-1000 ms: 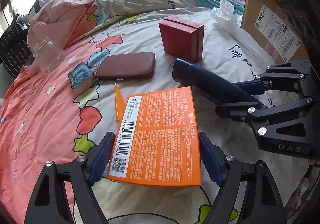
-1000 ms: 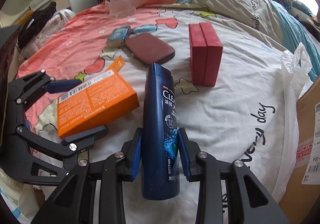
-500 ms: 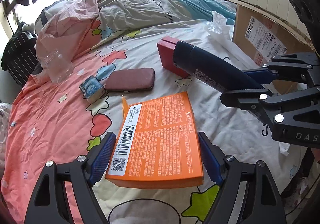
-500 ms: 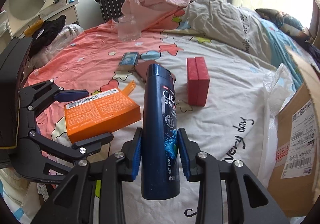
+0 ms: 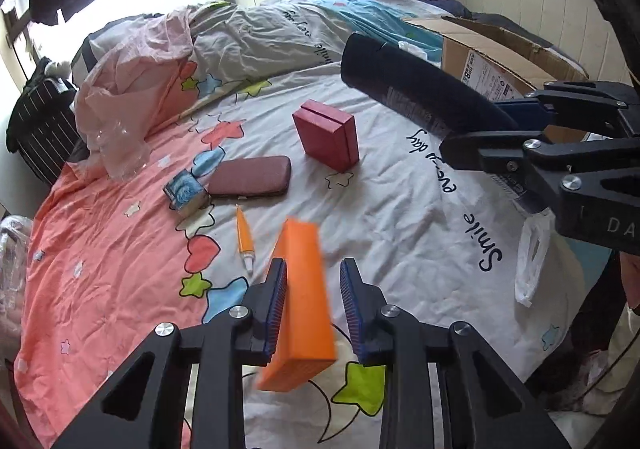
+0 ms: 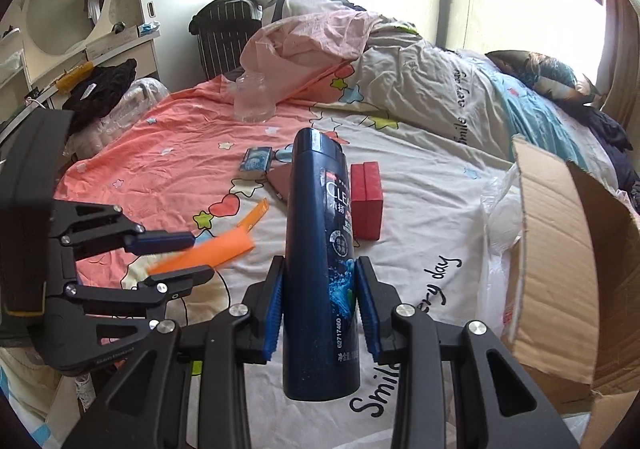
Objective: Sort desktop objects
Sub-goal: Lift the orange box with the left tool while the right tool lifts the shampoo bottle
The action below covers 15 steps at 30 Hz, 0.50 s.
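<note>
My left gripper (image 5: 313,269) has an orange box (image 5: 304,301) between its fingers. The box is motion-blurred and turned on edge, with a gap to the right pad, so the grip is unclear. It also shows blurred in the right wrist view (image 6: 204,255). My right gripper (image 6: 320,267) is shut on a dark blue shampoo bottle (image 6: 320,249), held high above the bed; the bottle also shows in the left wrist view (image 5: 420,89). On the bedspread lie a red box (image 5: 326,135), a maroon case (image 5: 250,181), a small blue box (image 5: 185,195) and an orange tube (image 5: 244,241).
An open cardboard box (image 6: 568,261) stands at the bed's right side, with a white plastic bag (image 6: 500,217) beside it. A clear glass jar (image 6: 254,101) and a bunched pink cloth (image 6: 312,37) lie at the far side. A striped suitcase (image 6: 228,37) stands beyond.
Both grippers have risen well above the bed. The orange box has turned from flat to on edge and the left fingers have narrowed around it. The bottle stays gripped.
</note>
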Tool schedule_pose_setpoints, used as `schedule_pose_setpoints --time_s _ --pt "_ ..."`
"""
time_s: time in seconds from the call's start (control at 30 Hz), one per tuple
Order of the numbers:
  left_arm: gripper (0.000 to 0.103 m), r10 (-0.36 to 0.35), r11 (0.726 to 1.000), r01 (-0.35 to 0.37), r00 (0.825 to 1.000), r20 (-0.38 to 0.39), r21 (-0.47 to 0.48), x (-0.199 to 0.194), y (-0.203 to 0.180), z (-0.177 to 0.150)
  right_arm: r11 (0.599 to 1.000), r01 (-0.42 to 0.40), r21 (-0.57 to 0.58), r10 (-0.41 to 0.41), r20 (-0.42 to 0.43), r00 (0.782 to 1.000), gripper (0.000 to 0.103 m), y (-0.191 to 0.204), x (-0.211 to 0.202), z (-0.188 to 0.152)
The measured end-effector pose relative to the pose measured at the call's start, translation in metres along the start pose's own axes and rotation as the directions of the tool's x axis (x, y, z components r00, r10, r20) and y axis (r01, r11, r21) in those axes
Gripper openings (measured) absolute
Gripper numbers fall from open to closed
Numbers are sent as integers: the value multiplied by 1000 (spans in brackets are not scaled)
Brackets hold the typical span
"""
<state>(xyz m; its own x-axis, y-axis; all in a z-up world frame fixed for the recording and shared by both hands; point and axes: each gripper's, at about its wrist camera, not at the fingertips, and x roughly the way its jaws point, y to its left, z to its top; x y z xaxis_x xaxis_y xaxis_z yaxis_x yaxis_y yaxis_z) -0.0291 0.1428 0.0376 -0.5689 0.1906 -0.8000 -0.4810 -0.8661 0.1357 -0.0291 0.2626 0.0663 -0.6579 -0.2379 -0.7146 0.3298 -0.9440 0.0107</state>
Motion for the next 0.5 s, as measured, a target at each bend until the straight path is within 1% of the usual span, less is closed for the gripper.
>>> schedule_pose_setpoints --time_s 0.03,0.1,0.13,0.17,0.2,0.27,0.43,0.5 --pt "30 -5 1000 5 1000 -4 5 1 0 -1 1000 4 -1 -4 3 1000 32 0 -3 0" --pt "33 18 1000 -18 1000 -15 7 7 -2 -6 1000 9 -3 -9 6 1000 32 0 -6 -2" --pt "45 30 1000 -30 999 -21 8 10 -2 -9 1000 11 -5 -11 6 1000 32 0 -7 -4" --pt "58 42 999 -42 999 -26 9 13 -3 -11 1000 8 -3 -8 2 1000 32 0 -6 -5" --pt "61 53 999 -53 998 -32 11 16 -4 -14 1000 6 -4 -6 -4 1000 32 0 -4 -6" --pt "62 73 997 -72 996 -50 19 22 -5 -20 1000 2 -5 -2 -16 1000 32 1 1 -8" --pt "62 74 997 -73 995 -74 5 29 -1 -33 1000 -18 -1 18 -23 1000 32 3 7 -9" --pt "62 73 997 -74 993 -96 -9 35 1 -38 1000 -26 -1 26 -27 999 32 6 10 -11"
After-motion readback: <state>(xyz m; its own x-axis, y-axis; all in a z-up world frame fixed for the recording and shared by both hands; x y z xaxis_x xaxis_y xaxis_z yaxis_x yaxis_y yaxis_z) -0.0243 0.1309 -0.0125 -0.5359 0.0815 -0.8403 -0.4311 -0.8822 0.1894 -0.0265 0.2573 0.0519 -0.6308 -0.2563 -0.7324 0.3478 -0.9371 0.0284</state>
